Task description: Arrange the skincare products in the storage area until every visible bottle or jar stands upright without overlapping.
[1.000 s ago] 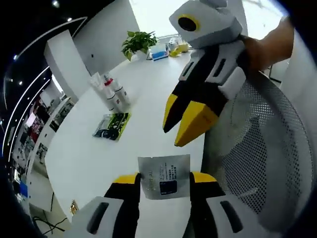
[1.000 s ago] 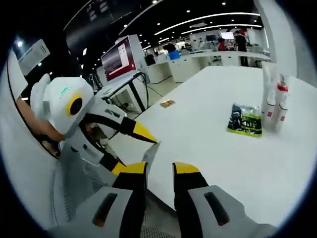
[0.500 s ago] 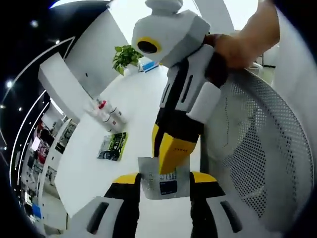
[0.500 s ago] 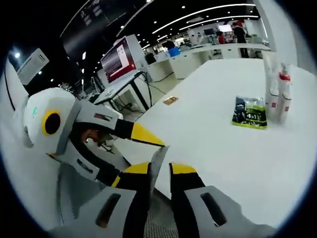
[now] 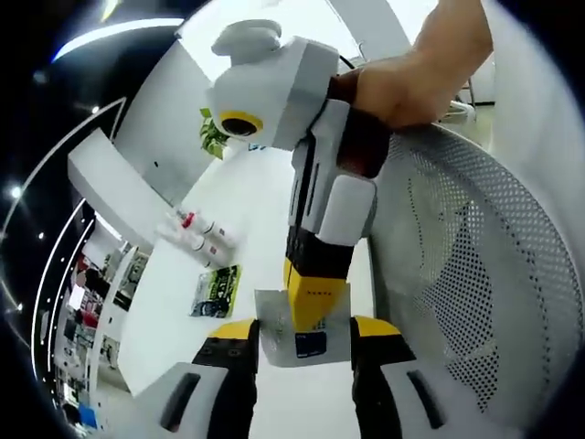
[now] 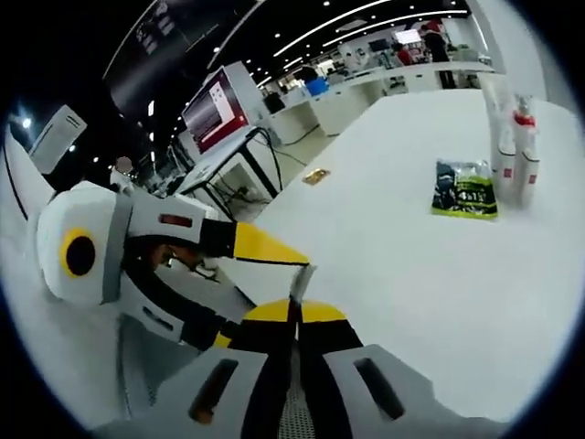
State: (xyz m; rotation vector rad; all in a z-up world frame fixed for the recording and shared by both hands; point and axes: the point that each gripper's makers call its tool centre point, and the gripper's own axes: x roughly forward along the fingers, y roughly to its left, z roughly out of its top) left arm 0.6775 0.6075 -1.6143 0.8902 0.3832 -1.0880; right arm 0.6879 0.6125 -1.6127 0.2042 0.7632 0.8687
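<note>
A silver sachet [image 5: 307, 346] with a dark label sits across my left gripper [image 5: 303, 329], held between its two yellow-tipped jaws above the table edge. My right gripper [image 5: 315, 294] comes down from above, a hand on its grip, and its yellow tips pinch the sachet's top edge. In the right gripper view the sachet [image 6: 301, 282] is edge-on, my right gripper [image 6: 294, 315] is shut on it, and the left gripper [image 6: 260, 291] reaches in from the left. Red-capped white bottles [image 5: 206, 240] [image 6: 512, 146] stand upright far out on the white table [image 6: 384, 238].
A green sachet [image 5: 216, 291] [image 6: 464, 189] lies flat beside the bottles. A white mesh chair back [image 5: 457, 274] is close on the right of the left gripper view. A potted plant [image 5: 212, 137] stands at the table's far end. Desks and a red screen [image 6: 215, 105] lie beyond.
My right gripper has come down onto the silver sachet and gone from open to shut on its top edge. The left gripper still holds the sachet.
</note>
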